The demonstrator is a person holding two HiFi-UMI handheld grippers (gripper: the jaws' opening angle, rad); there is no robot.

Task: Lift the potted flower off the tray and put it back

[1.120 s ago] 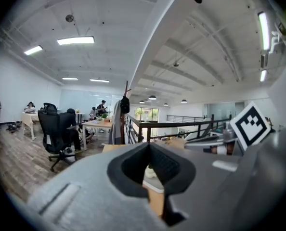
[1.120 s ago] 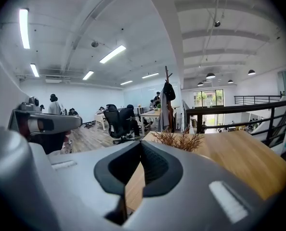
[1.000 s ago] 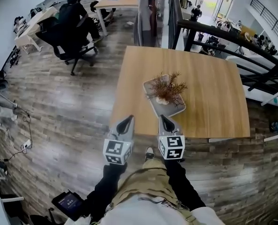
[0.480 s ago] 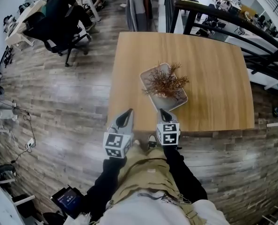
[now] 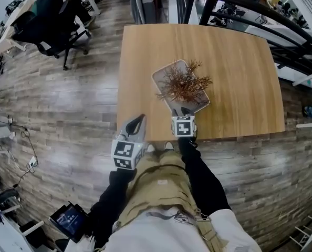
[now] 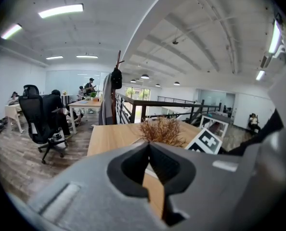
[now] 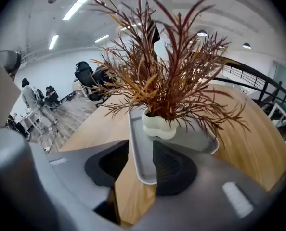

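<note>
Beyond right tongs (image 7: 140,148): potted flower (image 7: 162,95) | just opened astride tray rim (image 7: 132,150) | left tongs (image 6: 149,146) together

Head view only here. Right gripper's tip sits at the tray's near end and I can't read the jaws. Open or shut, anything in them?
Observer: Open. The right gripper has just been opening its jaws. The near rim of the tray runs between them, and the pads aren't pressing on it.
Operator: And the pot? I can barely see it from above.
Observer: The pot is white and lobed. It stands upright on the tray, beyond the jaws, untouched.
Operator: Left side?
Observer: The left gripper is shut, tips together, with nothing between them.
</note>
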